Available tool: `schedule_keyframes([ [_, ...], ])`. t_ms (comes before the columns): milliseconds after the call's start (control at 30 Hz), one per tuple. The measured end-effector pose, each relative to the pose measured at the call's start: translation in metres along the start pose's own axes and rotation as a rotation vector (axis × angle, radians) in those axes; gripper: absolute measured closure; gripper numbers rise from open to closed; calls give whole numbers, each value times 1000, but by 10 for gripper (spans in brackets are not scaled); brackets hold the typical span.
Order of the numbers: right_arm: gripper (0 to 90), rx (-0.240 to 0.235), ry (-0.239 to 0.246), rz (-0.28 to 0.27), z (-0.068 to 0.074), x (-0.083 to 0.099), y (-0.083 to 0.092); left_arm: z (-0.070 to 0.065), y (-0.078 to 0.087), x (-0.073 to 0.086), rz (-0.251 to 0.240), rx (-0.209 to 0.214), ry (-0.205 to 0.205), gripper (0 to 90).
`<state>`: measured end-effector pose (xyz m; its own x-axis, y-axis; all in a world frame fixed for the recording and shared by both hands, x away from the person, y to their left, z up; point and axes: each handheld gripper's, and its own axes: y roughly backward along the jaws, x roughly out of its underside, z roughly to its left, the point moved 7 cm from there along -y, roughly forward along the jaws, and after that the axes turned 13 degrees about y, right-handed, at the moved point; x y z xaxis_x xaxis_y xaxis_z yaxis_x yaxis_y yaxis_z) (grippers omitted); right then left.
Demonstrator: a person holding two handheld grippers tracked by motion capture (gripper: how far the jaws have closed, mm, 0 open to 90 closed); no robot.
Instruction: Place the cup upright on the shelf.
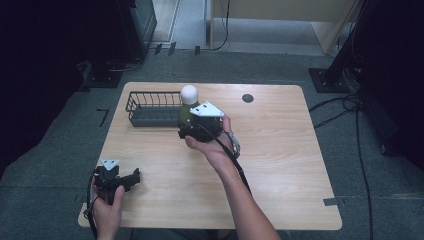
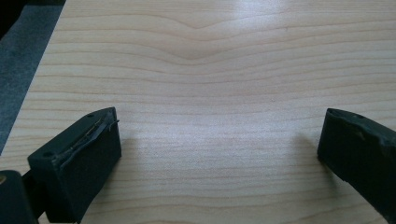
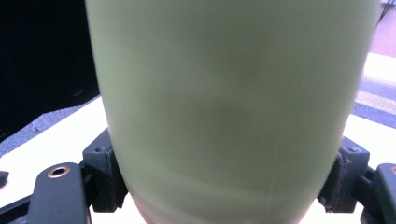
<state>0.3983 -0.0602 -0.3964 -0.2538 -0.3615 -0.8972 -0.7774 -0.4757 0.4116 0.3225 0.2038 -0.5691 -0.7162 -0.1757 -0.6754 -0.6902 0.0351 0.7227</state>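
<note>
Overhead camera first: right gripper (image 1: 192, 117) sits a little above the middle of the frame, carried in the person's right hand (image 1: 212, 145), whose forearm runs up from the bottom edge. Its jaws are clamped on a pale green bottle (image 1: 186, 114) with a round white cap (image 1: 189, 94), and the bottle stands upright in the grip. Just to the left of the bottle, in the upper left part of the wooden table (image 1: 280, 165), lies a dark wire basket (image 1: 150, 107); the bottle looks to be right at the basket's near right corner, though whether it touches the wire I cannot tell. A grey three-cornered plate (image 1: 207, 110) rides on top of the gripper, and its black cable (image 1: 232, 160) trails down along the forearm. Down in the lower left of the frame, left gripper (image 1: 134, 177) rests low at the table's near edge in the left hand (image 1: 107, 207), well apart from bottle and basket.

Over to the left gripper view: two black jaws rise from the lower corners, spread wide, with bare pale wood grain between them and nothing in the gap.

Now the right gripper view: green bottle wall looms huge and blurred across the middle of the frame, and the black jaws press against it from lower left and lower right, tight on both sides.
</note>
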Motion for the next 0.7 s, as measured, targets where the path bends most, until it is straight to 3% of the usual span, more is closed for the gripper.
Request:
schedule_keyframes([
  [433, 207, 19, 29, -27, -6, -47, -24, 0, 0, 0, 0, 0, 1, 0],
  [700, 207, 33, 4, -42, -16, -65, -43, 0, 0, 0, 1, 0, 0, 0],
])
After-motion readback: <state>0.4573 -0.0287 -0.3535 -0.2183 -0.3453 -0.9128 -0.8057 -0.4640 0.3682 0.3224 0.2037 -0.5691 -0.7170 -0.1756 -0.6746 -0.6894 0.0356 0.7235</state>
